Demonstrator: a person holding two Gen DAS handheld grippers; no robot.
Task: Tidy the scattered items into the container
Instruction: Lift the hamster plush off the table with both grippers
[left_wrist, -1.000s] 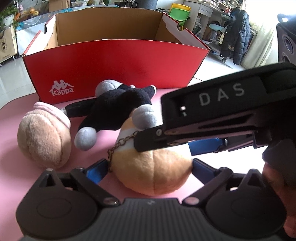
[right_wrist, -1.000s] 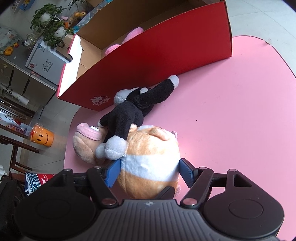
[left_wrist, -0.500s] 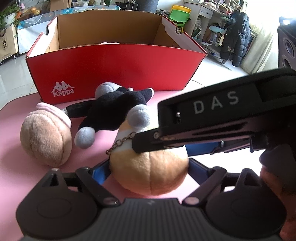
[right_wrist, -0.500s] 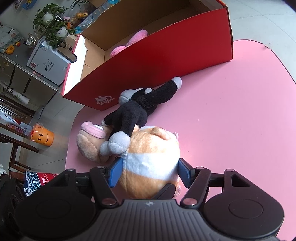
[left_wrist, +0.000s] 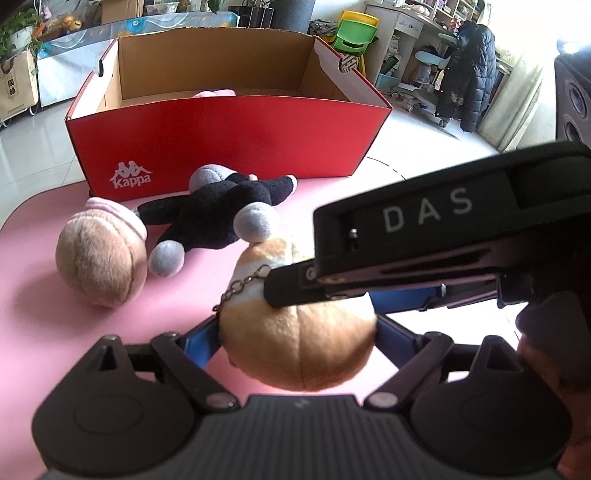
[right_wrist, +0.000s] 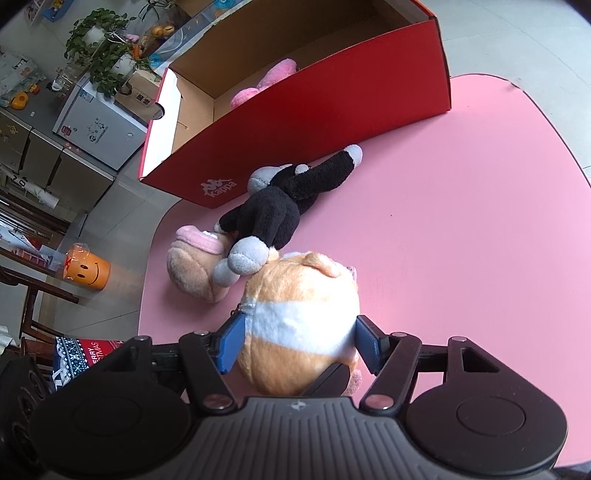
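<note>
A round orange and white plush (right_wrist: 295, 325) with a small chain sits between both grippers, just above the pink table (right_wrist: 461, 240). My left gripper (left_wrist: 291, 332) is shut on its lower orange part (left_wrist: 299, 347), blue pads pressing each side. My right gripper (right_wrist: 299, 343) is shut on its white band; its black body (left_wrist: 424, 240) crosses the left wrist view. A black and grey plush (left_wrist: 218, 218) lies in front of the red cardboard box (left_wrist: 229, 140), one grey foot against the orange plush. A tan plush with a pink cap (left_wrist: 99, 262) lies at the left.
A pink plush (right_wrist: 266, 81) lies inside the open box. The table's right half (right_wrist: 480, 295) is bare pink surface; its left edge drops to a tiled floor with an orange smiley bucket (right_wrist: 88, 269). A hand (left_wrist: 543, 354) holds the right gripper.
The left pads have closed onto the orange plush. Both grippers have risen a little with it, and more of the box's inside shows.
</note>
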